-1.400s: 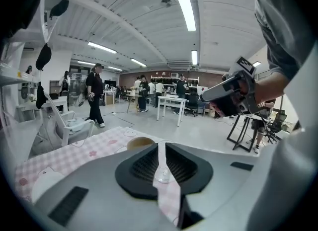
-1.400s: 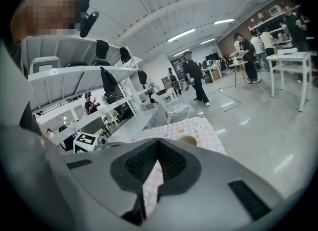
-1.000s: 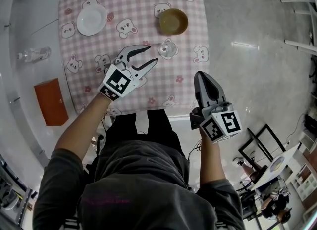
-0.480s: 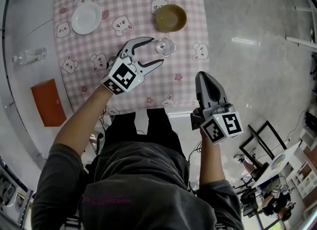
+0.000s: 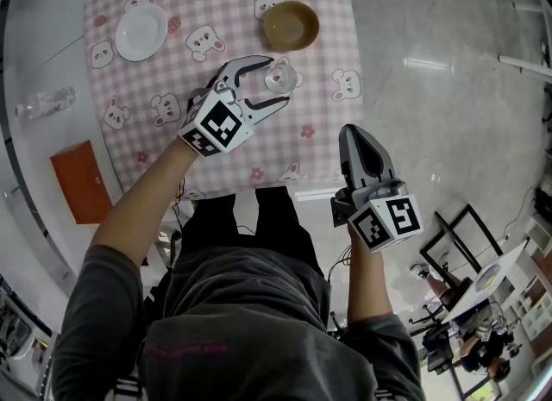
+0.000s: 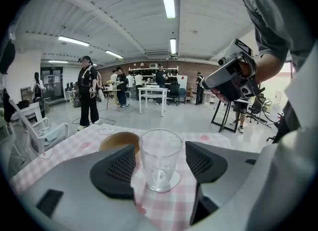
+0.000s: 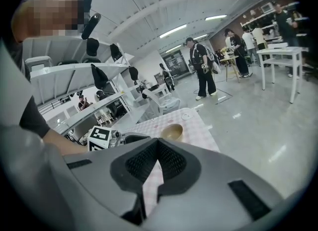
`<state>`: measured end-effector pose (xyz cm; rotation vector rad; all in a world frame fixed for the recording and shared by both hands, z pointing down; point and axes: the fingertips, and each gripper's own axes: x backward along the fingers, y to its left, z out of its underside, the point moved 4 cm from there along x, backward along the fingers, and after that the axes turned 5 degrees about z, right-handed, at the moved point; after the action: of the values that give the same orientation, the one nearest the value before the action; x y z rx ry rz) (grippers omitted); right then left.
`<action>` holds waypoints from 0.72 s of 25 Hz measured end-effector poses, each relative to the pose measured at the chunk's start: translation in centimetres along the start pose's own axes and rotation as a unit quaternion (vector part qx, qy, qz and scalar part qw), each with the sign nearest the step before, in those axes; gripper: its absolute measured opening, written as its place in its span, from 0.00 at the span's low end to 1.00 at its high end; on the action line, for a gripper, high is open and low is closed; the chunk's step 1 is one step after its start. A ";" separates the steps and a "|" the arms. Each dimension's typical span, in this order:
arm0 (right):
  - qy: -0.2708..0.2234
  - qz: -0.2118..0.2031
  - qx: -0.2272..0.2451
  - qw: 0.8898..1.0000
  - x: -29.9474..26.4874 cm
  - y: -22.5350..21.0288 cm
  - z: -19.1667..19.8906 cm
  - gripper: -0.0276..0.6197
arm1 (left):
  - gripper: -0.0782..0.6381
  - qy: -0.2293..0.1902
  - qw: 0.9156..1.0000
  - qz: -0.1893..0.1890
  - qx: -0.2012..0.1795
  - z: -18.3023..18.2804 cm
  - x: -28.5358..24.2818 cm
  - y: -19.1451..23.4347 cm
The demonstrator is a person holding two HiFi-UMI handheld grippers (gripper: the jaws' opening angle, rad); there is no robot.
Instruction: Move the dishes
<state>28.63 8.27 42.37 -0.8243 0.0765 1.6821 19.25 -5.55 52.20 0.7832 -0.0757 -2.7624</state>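
Nearest, the right gripper [image 5: 353, 132] hangs off the near right edge of the surface [image 5: 332, 59], its jaws closed together with nothing between them. Farther in, the left gripper [image 5: 278, 80] reaches over the pink checked cloth. Its jaws have just been opening and now stand wide apart, with a clear glass [image 6: 159, 155] upright between them, a pad close on either side but neither pressing on it. Just beyond the glass sits a brown bowl [image 5: 291, 26], and a white plate [image 5: 141, 32] lies at the far left.

The pink-clothed table [image 5: 321, 106] carries a white plate [image 5: 141, 32], a brown bowl [image 5: 291, 26] and a clear glass [image 5: 280, 78].
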 end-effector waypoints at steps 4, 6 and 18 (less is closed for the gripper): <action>-0.011 -0.005 -0.010 1.000 0.8 -0.5 0.8 0.05 | 0.54 0.007 1.000 -0.007 -0.018 -0.6 -0.2 -0.4; -0.019 -0.007 -0.011 1.000 1.0 -0.8 1.2 0.05 | 0.54 0.006 1.000 -0.012 -0.025 -0.8 -0.6 -0.5; -0.010 -0.010 -0.015 1.000 -0.1 -1.7 2.2 0.05 | 0.50 0.009 1.000 -0.018 -0.023 0.0 -1.8 0.2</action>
<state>29.12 9.70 44.66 -0.8273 0.0287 1.6760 20.78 -5.26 53.21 0.8065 0.0052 -2.7801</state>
